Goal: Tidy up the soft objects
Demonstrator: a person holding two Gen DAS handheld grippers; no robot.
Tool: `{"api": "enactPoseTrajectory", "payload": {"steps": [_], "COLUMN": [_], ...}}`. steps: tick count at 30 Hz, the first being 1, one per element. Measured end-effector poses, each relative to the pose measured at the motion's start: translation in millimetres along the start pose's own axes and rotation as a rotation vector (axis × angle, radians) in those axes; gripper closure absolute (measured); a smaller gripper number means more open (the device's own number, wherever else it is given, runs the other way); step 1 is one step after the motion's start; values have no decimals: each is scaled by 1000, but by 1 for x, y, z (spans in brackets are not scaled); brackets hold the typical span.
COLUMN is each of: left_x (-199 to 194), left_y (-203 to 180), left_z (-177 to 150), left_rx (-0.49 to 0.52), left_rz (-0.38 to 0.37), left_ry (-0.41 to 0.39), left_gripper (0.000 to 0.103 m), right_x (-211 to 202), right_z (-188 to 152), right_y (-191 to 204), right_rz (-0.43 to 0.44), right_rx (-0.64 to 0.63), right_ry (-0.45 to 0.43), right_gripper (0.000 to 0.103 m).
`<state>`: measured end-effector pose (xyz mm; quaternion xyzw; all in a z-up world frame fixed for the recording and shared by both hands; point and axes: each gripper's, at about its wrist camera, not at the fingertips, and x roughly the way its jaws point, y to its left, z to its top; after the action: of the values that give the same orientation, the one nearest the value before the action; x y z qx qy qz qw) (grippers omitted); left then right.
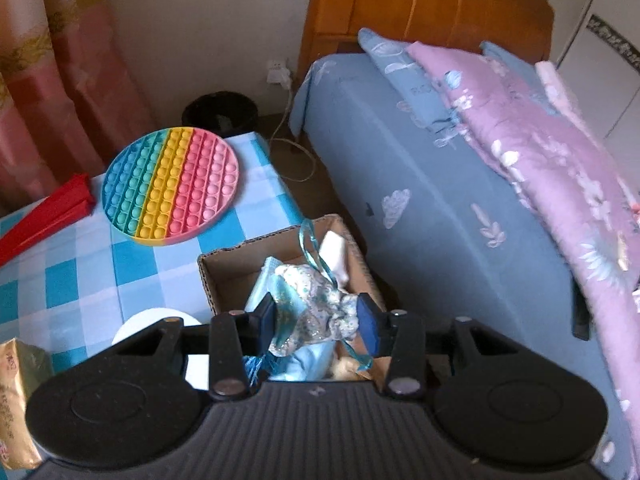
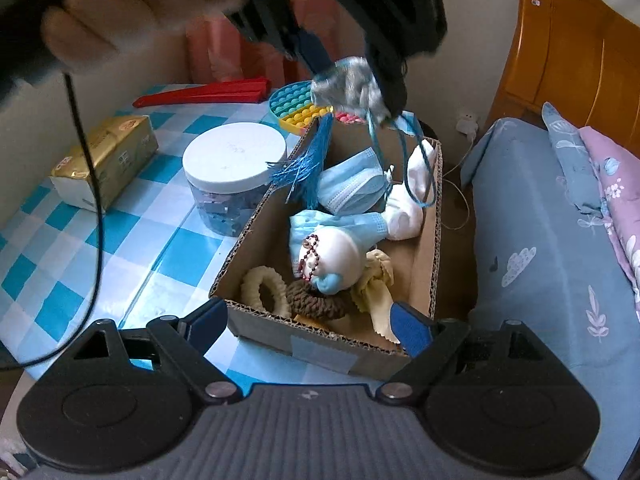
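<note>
My left gripper (image 1: 318, 320) is shut on a small glittery fabric pouch (image 1: 320, 308) with a teal ribbon and a blue tassel, held above the cardboard box (image 1: 208, 276). In the right wrist view the left gripper (image 2: 348, 76) holds the pouch (image 2: 346, 86) over the box (image 2: 320, 344), with the tassel (image 2: 308, 164) hanging down. The box holds face masks (image 2: 352, 184), white socks (image 2: 404, 212), scrunchies (image 2: 320, 304) and a white ball toy (image 2: 332, 252). My right gripper (image 2: 310, 326) is open and empty at the box's near end.
The box sits on a blue checked table (image 2: 80, 248) beside a bed (image 2: 540, 240). On the table are a white-lidded jar (image 2: 234, 160), a tissue pack (image 2: 106, 156), a rainbow pop mat (image 1: 170, 184) and a red folded fan (image 2: 204, 92). A black bin (image 1: 220, 114) stands behind.
</note>
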<state>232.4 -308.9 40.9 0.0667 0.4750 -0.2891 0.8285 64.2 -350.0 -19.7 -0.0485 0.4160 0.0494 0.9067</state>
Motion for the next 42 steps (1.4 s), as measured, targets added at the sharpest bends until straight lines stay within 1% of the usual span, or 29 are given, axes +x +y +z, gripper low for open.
{"api": "enactPoseTrajectory", "payload": {"steps": [3, 5, 6, 7, 10, 11, 12, 13, 14, 15, 17, 19, 20, 22, 23, 24, 25, 26, 28, 30, 33, 36, 38, 42], "left_x": [18, 28, 33, 35, 34, 31, 26, 20, 14, 5, -11, -27, -35, -49, -53, -57, -59, -61, -64, -66, -74, -80, -83, -83], "left_y": [3, 7, 9, 11, 13, 13, 13, 13, 12, 12, 15, 25, 30, 42, 47, 52, 55, 59, 66, 69, 68, 66, 64, 56], "left_z": [0, 1, 1, 0, -5, -8, -12, -17, -22, -29, -43, -59, -68, -89, -99, -110, -118, -127, -141, -152, -163, -167, -170, -172], "left_rx": [5, -8, -15, -20, 1, 12, 29, 50, 75, 103, 121, 102, 83, 45, 26, 1, -14, -35, -74, -85, -71, -71, -63, -52], "left_rz": [-1, -19, -17, -9, 42, 54, 75, 99, 124, 155, 192, 196, 200, 234, 272, 327, 361, 381, 397, 387, 383, 341, 325, 323], "left_ry": [8, 11, 20, 14, 12, 4, -16, -41, -69, -111, -164, -197, -216, -251, -266, -271, -262, -250, -228, -195, -154, -146, -145, -138], "left_gripper": [52, 26, 24, 23, 23, 19, 17, 12, 10, 9, 5, 4, 1, 0, 0, 0, 1, 1, 1, 1, 1, 1, 1, 1], "right_x": [4, 6, 6, 6, 4, 3, 1, -1, -3, -5, -8, -10, -11, -13, -13, -13, -14, -13, -13, -12, -16, -19, -21, -22], "right_z": [1, 0, 0, 1, 2, 2, 3, 3, 4, 4, 3, 2, 2, 1, 1, 2, 2, 2, 3, 3, 4, 5, 5, 4], "right_y": [-2, -2, -3, -3, -3, -3, -3, -3, -3, -4, -3, -3, -2, -1, -1, -1, -1, -1, 1, 5, 11, 14, 16, 20], "right_rz": [-9, -13, -12, -9, -10, -16, -25, -32, -34, -34, -36, -50, -61, -89, -104, -117, -129, -142, -175, -207, -229, -229, -230, -240], "right_rx": [4, 6, 12, 17, 24, 26, 31, 39, 46, 59, 79, 102, 113, 149, 171, 205, 238, 263, 303, 315, 312, 326, 327, 321], "right_ry": [3, 3, 4, 4, 0, 1, 0, -2, -2, 0, 12, 31, 39, 56, 70, 75, 75, 78, 75, 80, 74, 70, 67, 70], "right_gripper": [12, 12, 12, 12, 11, 9, 6, 4, 1, 0, 0, 0, 0, 0, 0, 0, 0, 0, 0, 0, 0, 0, 0, 0]}}
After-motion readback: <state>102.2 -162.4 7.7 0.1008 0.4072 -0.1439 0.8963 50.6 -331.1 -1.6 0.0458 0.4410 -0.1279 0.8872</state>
